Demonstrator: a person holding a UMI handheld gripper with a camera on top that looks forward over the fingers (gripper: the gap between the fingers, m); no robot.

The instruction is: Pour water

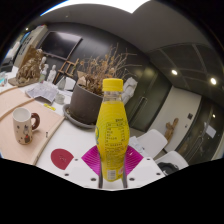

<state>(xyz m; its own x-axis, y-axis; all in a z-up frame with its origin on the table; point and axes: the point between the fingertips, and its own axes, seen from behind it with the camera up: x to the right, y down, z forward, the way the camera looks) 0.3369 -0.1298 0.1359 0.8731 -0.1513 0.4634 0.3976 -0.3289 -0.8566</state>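
The tongs [112, 170] hold a bottle [113, 130] upright between their two fingers — the pink pads [93, 158] press against its lower body on both sides, so the grip is narrow and closed on it. The bottle is yellow with a yellow cap and a printed label, and it stands tall straight ahead of the fingers, lifted over the edge of the bench [60, 135].

Taking the bottle as the landmark: well to its left, on the pale bench, stands a white mug [24, 125] with a dark red handle and a small figure on its side. Just left of the bottle's foot, close beside the fingers, lies a round dark red coaster [62, 157]. Behind the bottle and slightly left stands a dark pot [86, 103] with dry twigs rising from it. Farther left and back, papers [43, 93] and small clutter lie on the bench — too small to tell apart. To the bottle's right and lower, a white chair [152, 142] shows.
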